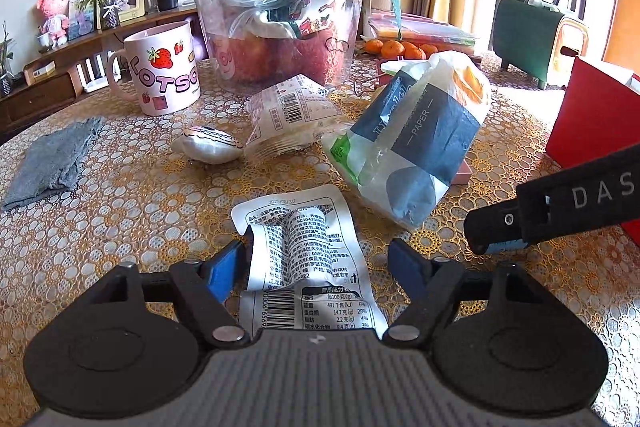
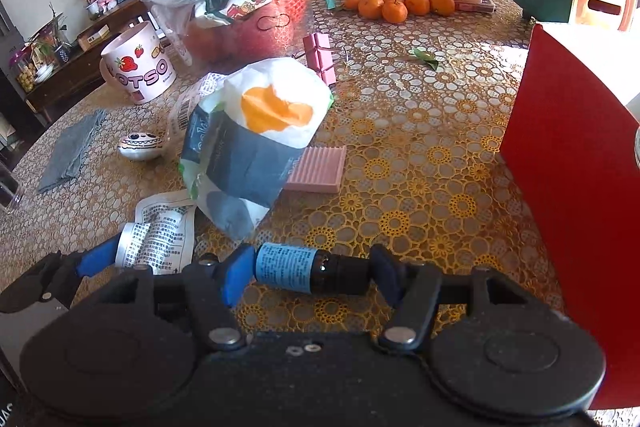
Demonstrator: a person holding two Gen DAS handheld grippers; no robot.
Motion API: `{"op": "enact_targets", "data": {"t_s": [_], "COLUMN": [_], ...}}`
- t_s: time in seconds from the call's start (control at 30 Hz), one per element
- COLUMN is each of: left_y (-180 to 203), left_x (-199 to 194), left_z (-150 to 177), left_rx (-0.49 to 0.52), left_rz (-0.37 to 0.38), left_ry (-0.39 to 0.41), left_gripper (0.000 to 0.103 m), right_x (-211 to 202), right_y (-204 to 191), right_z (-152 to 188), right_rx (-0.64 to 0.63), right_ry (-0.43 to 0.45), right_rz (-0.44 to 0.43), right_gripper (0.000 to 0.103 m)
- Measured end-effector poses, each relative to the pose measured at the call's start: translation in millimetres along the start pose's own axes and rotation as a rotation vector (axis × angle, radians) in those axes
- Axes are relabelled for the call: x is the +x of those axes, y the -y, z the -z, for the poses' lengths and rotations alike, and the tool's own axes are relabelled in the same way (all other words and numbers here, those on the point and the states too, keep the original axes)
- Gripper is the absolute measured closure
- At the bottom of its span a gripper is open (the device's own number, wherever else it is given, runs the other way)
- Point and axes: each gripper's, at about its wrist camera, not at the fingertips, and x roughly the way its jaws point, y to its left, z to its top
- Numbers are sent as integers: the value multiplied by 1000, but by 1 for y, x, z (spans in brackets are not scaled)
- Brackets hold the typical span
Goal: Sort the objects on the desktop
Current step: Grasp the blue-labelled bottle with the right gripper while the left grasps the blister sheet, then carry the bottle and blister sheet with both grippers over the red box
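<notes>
Left gripper (image 1: 316, 267) jaws spread around a crumpled white snack wrapper (image 1: 304, 251) lying on the lace tablecloth (image 1: 120, 227); left pad touches, right pad apart. Right gripper (image 2: 310, 273) pinches a small blue-labelled dark bottle (image 2: 308, 269) lengthwise, beside the tissue pack (image 2: 256, 143).

Between my right tongs (image 2: 314, 273) lies a small dark bottle (image 2: 310, 273) with a blue label, held sideways just above the table (image 2: 420, 163). My left tongs (image 1: 318, 267) straddle a crumpled white snack packet (image 1: 298, 247), printed side up, flat on the table, one edge against the left pad.
</notes>
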Motion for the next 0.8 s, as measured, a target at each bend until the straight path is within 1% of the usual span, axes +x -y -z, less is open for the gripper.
{"op": "enact_targets", "data": {"t_s": [0.07,0.13,0.17,0.33,0.53,0.8], "left_y": [-1,-1,-1,1,3,7], "left_x": [1,0,0,-2,-9,-32], "left_z": [-2,-3,-4,-4,-1,6], "left_rx": [-3,0,1,-13,-36,-86], "left_rz": [4,-4,0,-13,-5,6], "left_ry": [-4,-4,-4,-10,-15,-16], "left_gripper": [34,45,48,48,49,49], "right_x": [-1,-3,-4,-10,-19,-38], "right_y": [1,3,3,8,13,19], "right_z": [1,3,3,7,13,21], "right_rx": [0,1,1,-1,-6,-16], "right_ry": [-2,-2,-2,-1,3,16], "right_rz": [-5,-7,-8,-11,-20,-41], "right_gripper": [40,40,40,40,40,40]}}
